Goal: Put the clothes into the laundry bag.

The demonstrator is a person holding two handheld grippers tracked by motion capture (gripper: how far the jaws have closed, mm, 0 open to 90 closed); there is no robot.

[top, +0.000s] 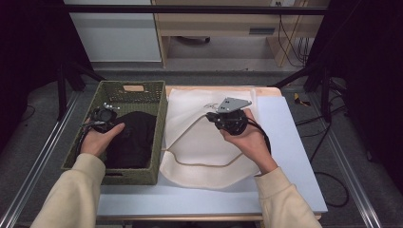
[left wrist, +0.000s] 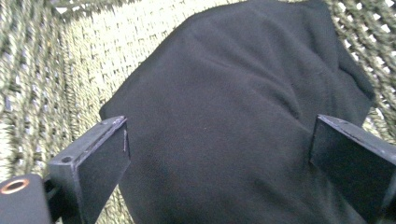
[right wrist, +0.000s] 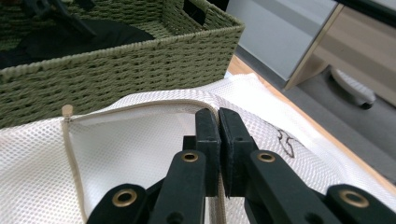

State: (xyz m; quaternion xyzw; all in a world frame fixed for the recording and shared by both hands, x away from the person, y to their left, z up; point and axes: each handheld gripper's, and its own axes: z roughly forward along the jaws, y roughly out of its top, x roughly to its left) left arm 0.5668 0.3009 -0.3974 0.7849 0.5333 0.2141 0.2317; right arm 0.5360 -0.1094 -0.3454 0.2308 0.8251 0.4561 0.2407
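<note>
The left hand-held gripper (left wrist: 219, 154) hung inside the green woven basket (top: 160, 124) with its jaws spread wide, released, straddling the black garment (left wrist: 233, 116); whether the pads touched the cloth could not be told. The garment lay heaped on the basket floor, with woven wall close around it. The right hand-held gripper (right wrist: 218, 135) was clenched on the zipper edge of the white mesh bag (right wrist: 140, 149), lifting that edge so the mouth gaped. The bag lay on the surface (top: 290, 156) just beside the basket's right wall. Bare surface stretched to the right of the bag and along the near edge.
</note>
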